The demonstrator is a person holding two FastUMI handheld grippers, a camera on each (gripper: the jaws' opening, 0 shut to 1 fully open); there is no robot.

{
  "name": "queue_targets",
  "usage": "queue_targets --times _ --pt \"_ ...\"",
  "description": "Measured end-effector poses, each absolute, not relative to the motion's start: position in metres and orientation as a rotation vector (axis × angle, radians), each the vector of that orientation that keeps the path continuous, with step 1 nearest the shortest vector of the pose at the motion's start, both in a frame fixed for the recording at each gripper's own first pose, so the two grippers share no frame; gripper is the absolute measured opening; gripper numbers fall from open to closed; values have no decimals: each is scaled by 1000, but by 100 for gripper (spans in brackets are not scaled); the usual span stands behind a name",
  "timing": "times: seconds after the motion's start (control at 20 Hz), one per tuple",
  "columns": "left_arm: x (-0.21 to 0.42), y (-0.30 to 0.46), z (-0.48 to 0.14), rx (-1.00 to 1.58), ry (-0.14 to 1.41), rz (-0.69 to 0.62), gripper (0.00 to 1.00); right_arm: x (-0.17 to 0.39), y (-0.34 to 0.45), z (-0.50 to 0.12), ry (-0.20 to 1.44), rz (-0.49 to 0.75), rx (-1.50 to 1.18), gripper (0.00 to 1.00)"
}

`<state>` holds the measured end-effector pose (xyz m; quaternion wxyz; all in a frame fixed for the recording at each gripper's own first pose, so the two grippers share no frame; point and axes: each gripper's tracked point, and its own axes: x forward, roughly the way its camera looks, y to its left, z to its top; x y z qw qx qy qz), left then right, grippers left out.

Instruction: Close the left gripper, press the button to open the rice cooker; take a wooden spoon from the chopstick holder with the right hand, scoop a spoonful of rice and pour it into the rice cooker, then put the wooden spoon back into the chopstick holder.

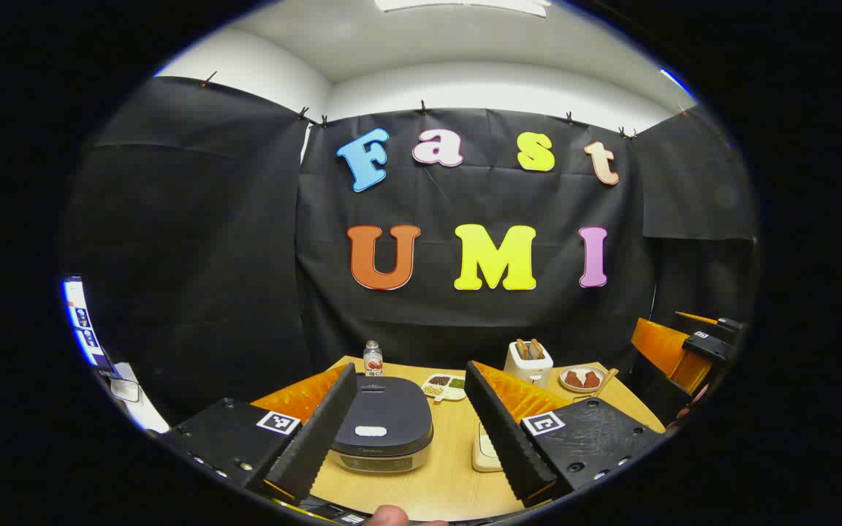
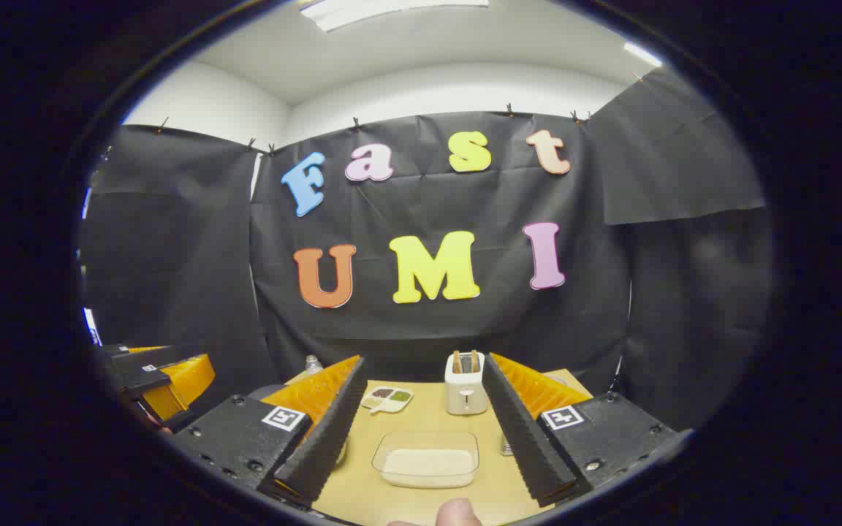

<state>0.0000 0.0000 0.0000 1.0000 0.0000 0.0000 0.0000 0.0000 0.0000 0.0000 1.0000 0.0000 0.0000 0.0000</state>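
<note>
Two grippers are held apart above the near edge of the wooden table [image 1: 457,475], and neither has anything between its fingers. In the left gripper view, the left gripper [image 1: 421,431] is seen with its fingers spread wide, and the rice cooker [image 1: 383,432] sits directly between and just beyond them, its lid down and a pale oblong button [image 1: 370,431] showing on top. Since the lid is closed, the opening press is judged to be the step in hand. It would be done best if the fingers were first brought fully together, so that one firm blunt tip is formed, and that tip were then lowered squarely onto the button rather than onto the surrounding lid. A straight downward push is advised, because a slanted one could slide the cooker across the table. In the right gripper view, the right gripper [image 2: 425,438] is likewise open, with a clear container of rice [image 2: 428,459] just beyond its fingertips. Farther back stands a white chopstick holder [image 2: 465,391] with wooden handles rising from it; a divided dish [image 2: 387,398] lies to its left. The right gripper is best kept clear of the lid's upward swing.
</note>
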Motion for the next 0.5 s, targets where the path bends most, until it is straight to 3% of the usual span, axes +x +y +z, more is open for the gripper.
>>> queue_targets --times 0.5 --pt "2 7 -8 8 20 -6 95 -8 -10 -2 4 -31 7 100"
